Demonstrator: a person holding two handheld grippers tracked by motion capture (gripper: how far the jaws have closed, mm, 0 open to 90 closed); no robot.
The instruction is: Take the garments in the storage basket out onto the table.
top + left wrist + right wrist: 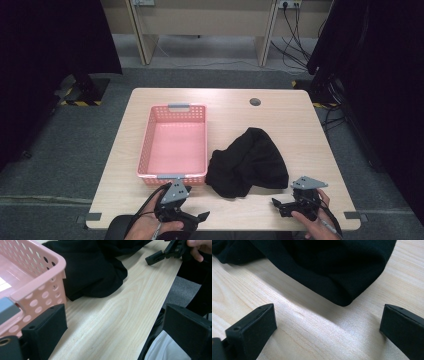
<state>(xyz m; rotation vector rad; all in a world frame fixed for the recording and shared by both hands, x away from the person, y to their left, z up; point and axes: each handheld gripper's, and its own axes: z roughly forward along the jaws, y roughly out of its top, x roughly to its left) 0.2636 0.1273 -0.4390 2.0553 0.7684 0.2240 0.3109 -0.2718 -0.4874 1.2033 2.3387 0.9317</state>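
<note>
A crumpled black cloth (248,162) lies on the wooden table (300,130), just right of a pink perforated basket (145,150) that holds nothing. My left gripper (196,213) is near the table's front edge, below the basket's near end, open with bare wood between its jaws (115,327). From there the basket's corner (37,282) is close on the left and the cloth (95,267) lies ahead. My right gripper (284,199) is at the front right, open (327,320), a short way from the cloth's rounded edge (332,262). Nothing is held.
A round cable hole (255,102) sits near the table's far edge. The table's front edge (160,305) runs close beside the left gripper, with the right gripper (162,255) farther along it. Wooden desks (200,20) and cables (295,45) stand beyond the table.
</note>
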